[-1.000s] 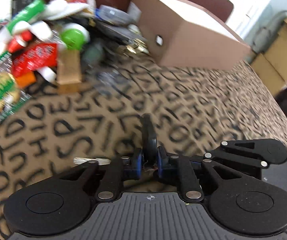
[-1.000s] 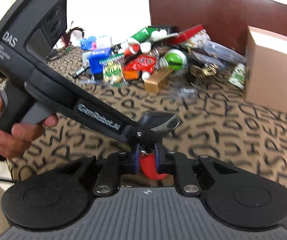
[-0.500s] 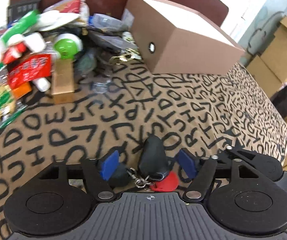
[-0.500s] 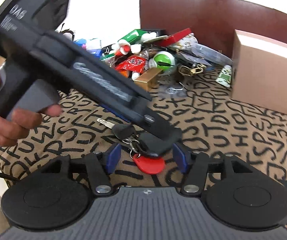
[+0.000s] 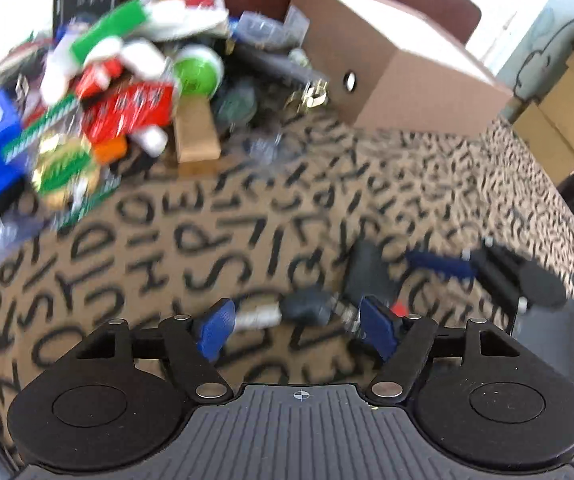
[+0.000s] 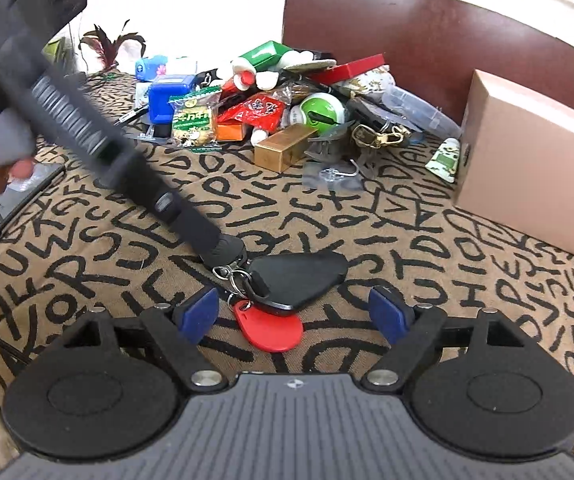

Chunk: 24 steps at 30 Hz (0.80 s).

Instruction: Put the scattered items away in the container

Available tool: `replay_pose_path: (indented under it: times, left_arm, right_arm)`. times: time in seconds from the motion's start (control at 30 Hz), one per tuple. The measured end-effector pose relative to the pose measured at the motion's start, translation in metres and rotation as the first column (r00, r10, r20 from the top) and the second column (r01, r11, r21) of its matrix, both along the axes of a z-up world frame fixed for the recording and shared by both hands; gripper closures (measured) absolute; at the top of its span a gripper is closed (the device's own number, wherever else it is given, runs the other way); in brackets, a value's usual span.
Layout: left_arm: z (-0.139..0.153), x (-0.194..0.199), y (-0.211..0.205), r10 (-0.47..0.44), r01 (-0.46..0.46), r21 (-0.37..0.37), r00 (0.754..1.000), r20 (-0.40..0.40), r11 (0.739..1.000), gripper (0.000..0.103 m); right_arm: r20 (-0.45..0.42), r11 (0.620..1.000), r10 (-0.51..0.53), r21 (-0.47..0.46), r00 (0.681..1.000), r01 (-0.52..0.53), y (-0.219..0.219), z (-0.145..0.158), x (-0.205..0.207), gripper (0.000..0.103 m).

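- Right claw [image 6: 293, 314] stands spread wide and grips nothing; its blue pads [image 6: 198, 315] flank a key bunch [image 6: 283, 286] lying flat on the surface [image 6: 427, 264].
- Left claw [image 5: 295, 330] is likewise spread apart and empty, its view blurred by motion; the same key bunch [image 5: 339, 296] lies just ahead of its pads [image 5: 213, 330].
- The bunch shows a black fob [image 6: 299, 278], a red teardrop tag [image 6: 271, 330] and a cluster of metal rings [image 6: 233, 274]; the tag lies between the right claw's pads.
- The left device's dark body [image 6: 95, 136] slants down across the right view, its tip just beside the rings.
- The cardboard box [image 6: 535, 160] sits well apart to the right rear, against a brown chair back [image 6: 427, 40]; its inside cannot be seen from either view.
- A heap of scattered items [image 6: 279, 100] lies at the rear: a gold box [image 6: 285, 148], a green-and-white ball [image 6: 323, 110], a red packet [image 6: 259, 110], a blue box [image 6: 169, 94], a snack bag [image 6: 193, 120].
- A phone [image 6: 11, 202] lies at the left edge of the letter-patterned cloth.
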State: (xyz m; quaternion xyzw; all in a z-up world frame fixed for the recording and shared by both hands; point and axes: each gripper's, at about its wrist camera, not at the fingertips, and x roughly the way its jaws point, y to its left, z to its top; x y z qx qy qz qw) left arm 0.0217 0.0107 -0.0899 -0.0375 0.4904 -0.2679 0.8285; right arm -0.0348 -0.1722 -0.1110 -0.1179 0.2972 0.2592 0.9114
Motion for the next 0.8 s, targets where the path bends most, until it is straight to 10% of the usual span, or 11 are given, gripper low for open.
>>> replay_pose_path:
  times: [0.17, 0.37, 0.53, 0.73, 0.8]
  left_arm:
    - [-0.006, 0.003, -0.020, -0.048, 0.048, -0.014, 0.998, 0.033, 0.999, 0.019]
    - [-0.005, 0.011, -0.039, -0.098, 0.100, -0.045, 0.995, 0.034, 0.994, 0.032]
    - [-0.006, 0.023, -0.051, -0.070, 0.070, -0.106, 0.998, -0.002, 0.992, 0.018]
    - [-0.003, 0.022, -0.059, -0.085, 0.086, -0.013, 0.996, 0.033, 0.996, 0.053]
    - [-0.003, 0.024, -0.059, -0.080, 0.080, -0.023, 0.997, 0.023, 0.997, 0.041]
  right_arm:
    - [-0.015, 0.999, 0.004, 0.048, 1.000, -0.003, 0.002, -0.004, 0.008, 0.019]
    - [-0.015, 0.997, 0.005, 0.071, 1.000, -0.003, -0.003, -0.001, 0.005, 0.045]
    - [-0.018, 0.997, -0.005, 0.083, 1.000, 0.006, -0.006, -0.002, 0.005, 0.045]
    - [-0.034, 0.994, -0.036, 0.102, 0.999, 0.040, -0.012, -0.003, 0.004, 0.042]
    - [-0.039, 0.993, -0.043, 0.110, 0.998, 0.047, -0.012, -0.003, 0.005, 0.041]
